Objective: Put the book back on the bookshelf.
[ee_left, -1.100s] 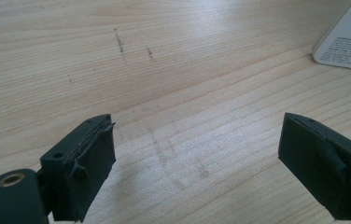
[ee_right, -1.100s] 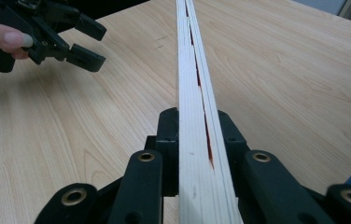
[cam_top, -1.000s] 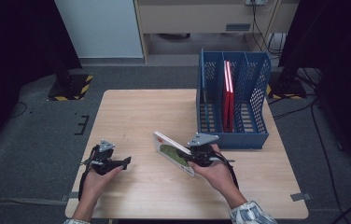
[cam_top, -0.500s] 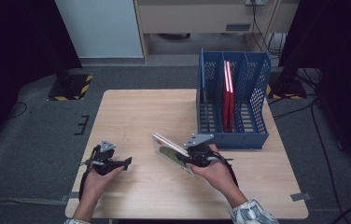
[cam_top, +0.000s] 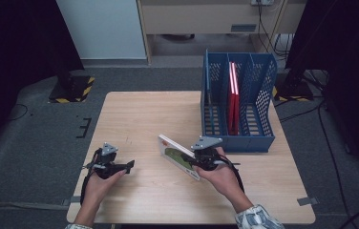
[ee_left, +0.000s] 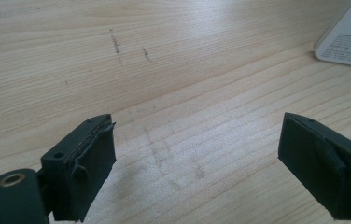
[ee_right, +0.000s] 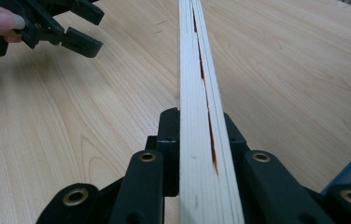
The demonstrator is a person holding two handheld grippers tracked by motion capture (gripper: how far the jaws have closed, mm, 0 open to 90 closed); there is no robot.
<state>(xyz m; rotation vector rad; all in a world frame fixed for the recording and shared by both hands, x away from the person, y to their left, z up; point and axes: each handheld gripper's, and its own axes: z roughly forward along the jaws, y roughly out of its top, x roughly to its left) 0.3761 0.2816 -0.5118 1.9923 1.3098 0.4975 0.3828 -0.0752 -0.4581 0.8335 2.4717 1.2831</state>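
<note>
Right gripper (ee_right: 197, 140) jaws clamped on a thin book (ee_right: 200, 93), page edges running straight out between them, having just closed tighter, left gripper (ee_left: 197, 154) jaws wide apart over bare table (ee_left: 187, 70), nothing between.

Looks like a lab or test room: light wood worktop (cam_top: 134, 119) on grey carpet floor (cam_top: 39, 143), black stands w/ yellow-black hazard-striped bases (cam_top: 75, 88), loose black cables (cam_top: 323, 129) on floor, dark curtains at sides, beige cabinet (cam_top: 206, 16) at back.

R gripper (cam_top: 197, 161) jaws closing tighter on book (cam_top: 177, 155)
</note>
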